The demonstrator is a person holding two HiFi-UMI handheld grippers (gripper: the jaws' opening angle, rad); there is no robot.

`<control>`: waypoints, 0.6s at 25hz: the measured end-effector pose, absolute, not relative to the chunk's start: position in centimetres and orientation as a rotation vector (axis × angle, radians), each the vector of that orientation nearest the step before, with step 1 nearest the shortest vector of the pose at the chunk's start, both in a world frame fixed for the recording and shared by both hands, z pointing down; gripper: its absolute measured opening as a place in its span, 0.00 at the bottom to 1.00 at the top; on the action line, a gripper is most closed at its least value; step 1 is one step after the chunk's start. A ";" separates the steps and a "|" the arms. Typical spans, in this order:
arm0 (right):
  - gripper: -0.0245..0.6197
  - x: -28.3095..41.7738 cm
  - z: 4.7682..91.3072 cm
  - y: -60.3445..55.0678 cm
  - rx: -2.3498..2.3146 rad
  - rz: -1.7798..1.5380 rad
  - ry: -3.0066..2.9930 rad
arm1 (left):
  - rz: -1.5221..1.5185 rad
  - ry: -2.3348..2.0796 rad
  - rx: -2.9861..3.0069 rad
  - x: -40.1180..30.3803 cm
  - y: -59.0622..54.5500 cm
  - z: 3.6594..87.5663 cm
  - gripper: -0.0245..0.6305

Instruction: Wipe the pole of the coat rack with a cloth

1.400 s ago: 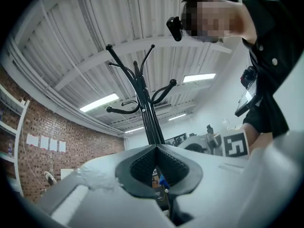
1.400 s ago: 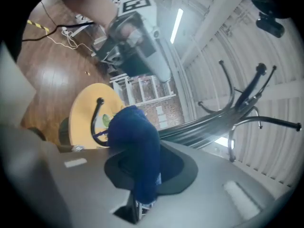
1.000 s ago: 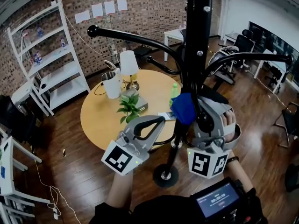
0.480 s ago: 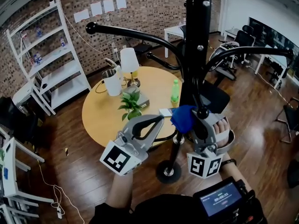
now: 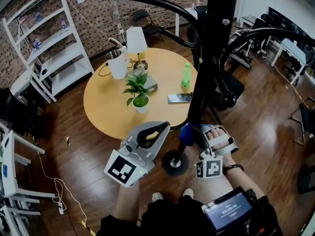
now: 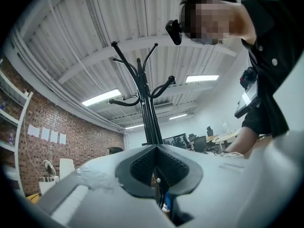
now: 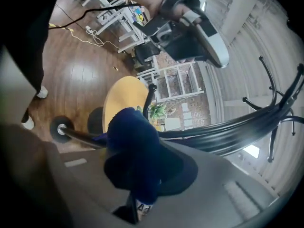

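floor [image 5: 74, 146]: dark wood | round table [image 5: 106, 109] | brick wall [image 5: 101, 21] | cloth [image 5: 186, 133] against pole [image 5: 210, 63]

One coat rack [image 5: 209, 58], one blue cloth [image 5: 186, 133], one round table [image 5: 108, 107], one lamp [image 5: 136, 39], one plant [image 5: 137, 88], one bottle [image 5: 185, 76]

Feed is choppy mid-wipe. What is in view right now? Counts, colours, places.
coat rack: one, black, centre, base on wood floor
cloth: one, blue, against the lower pole, in the right gripper
table: one, round, tan, behind the rack
potted plant: one, green, table centre
lamp: one, white shade, table's far side
jug: one, white, beside the lamp
bottle: one, green, table's right side
shelf unit: one, white, by the brick wall
left gripper: one, grey, jaws together, empty, left of the pole
right gripper: one, grey, shut on the cloth
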State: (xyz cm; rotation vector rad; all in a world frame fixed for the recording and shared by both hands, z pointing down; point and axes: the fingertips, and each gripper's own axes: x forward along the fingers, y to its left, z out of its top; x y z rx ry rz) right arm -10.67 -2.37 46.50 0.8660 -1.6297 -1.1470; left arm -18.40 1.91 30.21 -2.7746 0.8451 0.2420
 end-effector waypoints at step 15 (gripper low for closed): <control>0.11 -10.0 37.5 -2.4 1.175 -1.177 -1.604 | 0.259 0.806 -2.784 -20.9 2.7 30.9 0.04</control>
